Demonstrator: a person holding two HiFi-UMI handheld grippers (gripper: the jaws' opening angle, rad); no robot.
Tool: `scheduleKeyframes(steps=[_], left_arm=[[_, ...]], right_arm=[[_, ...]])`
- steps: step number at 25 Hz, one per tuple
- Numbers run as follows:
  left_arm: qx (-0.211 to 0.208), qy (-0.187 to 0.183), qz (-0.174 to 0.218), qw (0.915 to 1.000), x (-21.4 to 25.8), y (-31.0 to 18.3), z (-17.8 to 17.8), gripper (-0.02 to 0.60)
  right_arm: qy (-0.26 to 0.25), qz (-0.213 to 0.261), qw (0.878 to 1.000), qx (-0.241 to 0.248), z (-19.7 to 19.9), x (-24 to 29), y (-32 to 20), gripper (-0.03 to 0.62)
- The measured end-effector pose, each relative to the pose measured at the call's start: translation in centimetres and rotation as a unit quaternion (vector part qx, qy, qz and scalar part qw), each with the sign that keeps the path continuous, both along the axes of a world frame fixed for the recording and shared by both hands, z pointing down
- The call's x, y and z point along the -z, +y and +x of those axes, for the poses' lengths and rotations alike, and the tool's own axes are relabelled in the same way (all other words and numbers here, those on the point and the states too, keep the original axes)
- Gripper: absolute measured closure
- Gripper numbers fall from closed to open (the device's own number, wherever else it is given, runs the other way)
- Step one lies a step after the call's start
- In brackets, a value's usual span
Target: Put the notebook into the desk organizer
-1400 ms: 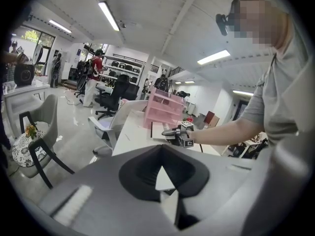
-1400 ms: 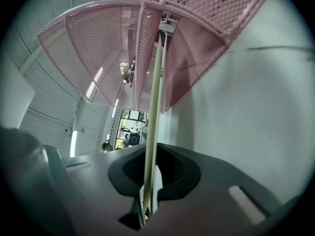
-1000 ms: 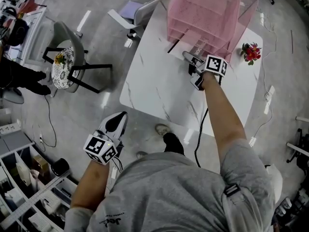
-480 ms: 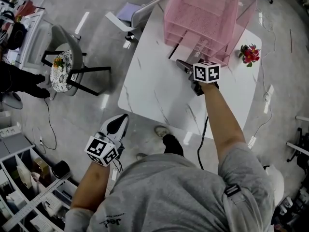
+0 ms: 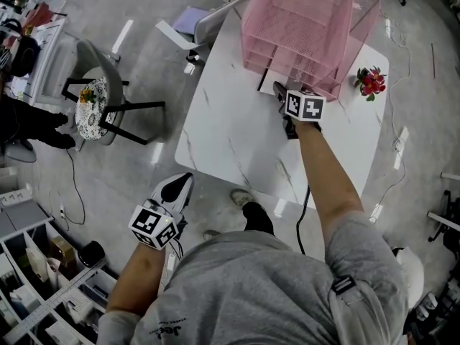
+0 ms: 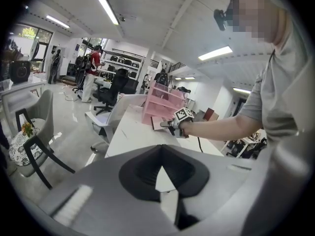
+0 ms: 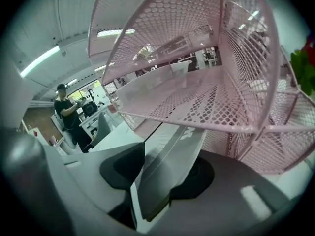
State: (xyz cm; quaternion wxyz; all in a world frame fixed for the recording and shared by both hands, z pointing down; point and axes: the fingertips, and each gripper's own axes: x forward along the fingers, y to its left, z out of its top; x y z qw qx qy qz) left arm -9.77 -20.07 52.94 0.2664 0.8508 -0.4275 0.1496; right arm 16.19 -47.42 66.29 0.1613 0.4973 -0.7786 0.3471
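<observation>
While the thin grey notebook is already nosing into the bottom tier of the pink wire-mesh desk organizer, the job is only partly done, by my reckoning. Its far end lies under the lowest mesh shelf. Its near end sticks out toward me, slanted across the gap of my right tongs. Those tongs have just been closing with the notebook between them. They seem to pinch it across its tilt, though the close view is too crowded for me to swear both pads bite. My left tongs are together on nothing, off the near-left corner of the white marble-patterned bench, over the floor and well apart from the work.

What is left, as I judge it, is to slide the rest of the notebook in, let go and draw back.

Edges to mind: the pink front rail of the shelf above crosses just over the notebook. The mesh side wall stands close on the right, so the slot gives little room upward or sideways. Behind my right tongs the bench top runs bare to its near rim, a free path for backing out. A small red flower posy sits on the bench near the organizer's right corner, apart from my wrist.
</observation>
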Motion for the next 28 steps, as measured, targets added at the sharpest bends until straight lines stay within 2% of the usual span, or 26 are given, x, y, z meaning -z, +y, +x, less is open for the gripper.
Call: scheduleKeyframes(steps=[5,9,14,18,19,20,21,22,23,24,25,27,28], left_arm=[[-0.001,0.000,-0.003,1.0000,-0.3,0.3,0.3,0.528],[0.002,-0.001,-0.006,1.0000,-0.4,0.5,0.2,0.528],[0.007,0.000,-0.011,0.9999,-0.8,0.6,-0.1,0.528],[0.007,0.001,-0.016,0.9998,-1.1,0.7,-0.1,0.528],[0.007,0.001,-0.017,0.9998,-1.2,0.8,-0.1,0.528],[0.006,0.000,-0.017,0.9998,-1.2,0.9,-0.1,0.528],[0.004,-0.001,-0.017,0.9999,-1.2,0.9,-0.1,0.528],[0.003,-0.003,-0.016,0.9999,-1.2,1.0,-0.1,0.528],[0.001,-0.004,-0.015,0.9999,-1.2,1.1,-0.1,0.528],[0.001,-0.005,-0.015,0.9999,-1.2,1.1,-0.2,0.528],[0.001,-0.006,-0.015,0.9999,-1.2,1.2,-0.3,0.528],[0.001,-0.006,-0.016,0.9998,-1.2,1.2,-0.4,0.528],[0.001,-0.006,-0.017,0.9998,-1.3,1.3,-0.4,0.528]], right_arm=[[-0.078,-0.006,0.993,-0.090,0.4,0.3,-1.7,0.512],[-0.131,-0.006,0.982,-0.139,0.4,0.6,-2.7,0.537],[-0.225,-0.041,0.953,-0.201,0.1,0.0,-3.5,0.573],[-0.293,-0.065,0.924,-0.238,-0.2,-0.5,-3.5,0.574],[-0.302,-0.065,0.921,-0.238,-0.2,-0.4,-3.5,0.572],[-0.302,-0.059,0.924,-0.228,-0.4,-0.2,-3.5,0.572],[-0.293,-0.049,0.932,-0.207,-0.8,0.2,-3.4,0.557],[-0.276,-0.037,0.944,-0.177,-1.3,0.8,-3.3,0.526],[-0.252,-0.024,0.957,-0.141,-2.0,1.2,-3.1,0.469],[-0.221,-0.012,0.970,-0.104,-2.6,1.6,-2.8,0.379],[-0.180,-0.003,0.981,-0.071,-3.1,1.7,-2.6,0.331],[-0.085,0.013,0.996,-0.016,-3.5,1.5,-2.1,0.314],[-0.042,0.019,0.999,0.007,-3.6,1.3,-1.9,0.309]])
